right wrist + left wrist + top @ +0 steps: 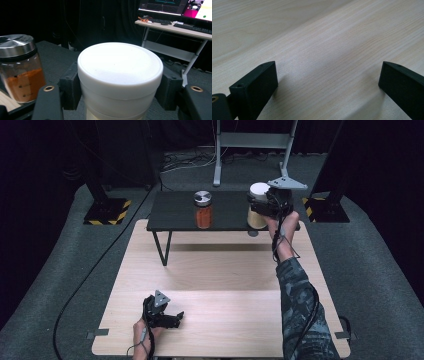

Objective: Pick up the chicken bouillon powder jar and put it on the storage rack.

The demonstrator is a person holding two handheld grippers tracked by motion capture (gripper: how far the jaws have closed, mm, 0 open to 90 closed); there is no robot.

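A white-lidded jar (257, 205) with pale contents stands at the right end of the black raised shelf (175, 212). My right gripper (264, 206) is shut on it, its black jaws pressing both sides just under the white lid (120, 66). A glass jar of orange powder (203, 210) with a silver lid stands at the shelf's middle and appears at the left (21, 68) of the right gripper view. My left gripper (176, 317) rests low near the wooden table's front left, open, with bare wood (329, 65) between its jaws.
The light wooden table (220, 285) carries the black shelf along its far edge on thin legs. Beyond it stand a grey metal stand (252, 142) and black posts with yellow-black bases (107, 212). A desk with a monitor and keyboard (190, 25) lies further back.
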